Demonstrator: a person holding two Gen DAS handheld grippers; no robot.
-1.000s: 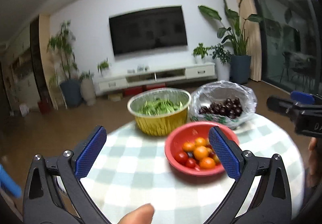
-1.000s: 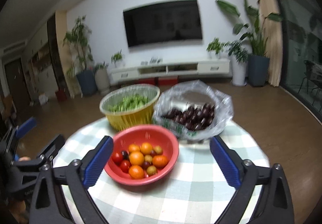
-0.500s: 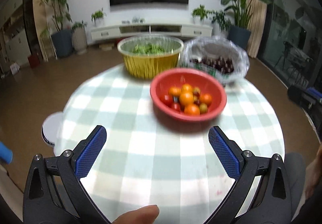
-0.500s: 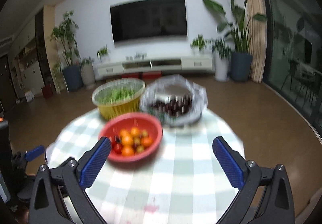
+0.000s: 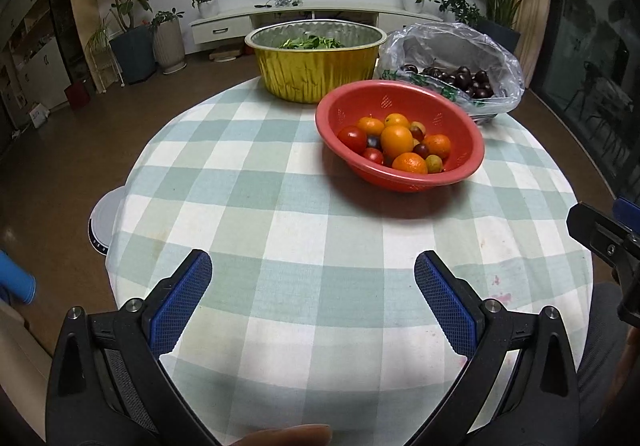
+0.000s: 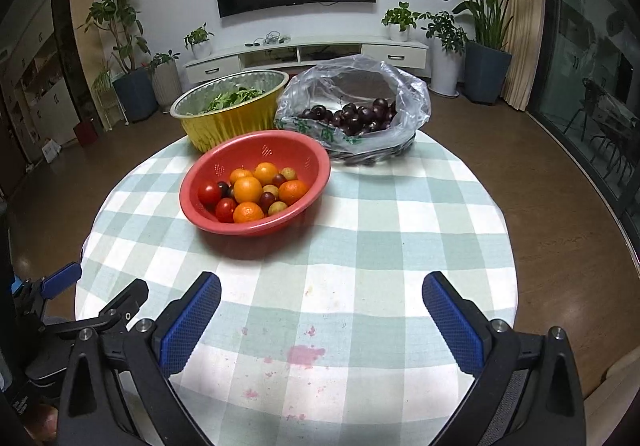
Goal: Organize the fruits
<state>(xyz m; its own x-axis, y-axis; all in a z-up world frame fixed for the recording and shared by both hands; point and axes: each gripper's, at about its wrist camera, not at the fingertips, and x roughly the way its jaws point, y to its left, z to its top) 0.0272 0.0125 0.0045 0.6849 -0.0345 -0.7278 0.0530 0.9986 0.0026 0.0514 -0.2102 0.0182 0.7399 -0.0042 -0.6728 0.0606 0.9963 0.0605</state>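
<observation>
Round bench (image 6: 400, 213): red bowl (image 6: 224, 224) of mixed fruit; left claw (image 5: 312, 298) and right claw (image 6: 320, 310), both spread wide, empty.

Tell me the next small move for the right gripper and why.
Probably ease the right gripper forward toward the red colander bowl, aiming at the front orange. Both it and the left gripper are open and empty, held back over the near edge of the checked tablecloth, and the mixed fruit lies unsorted in that bowl.
</observation>
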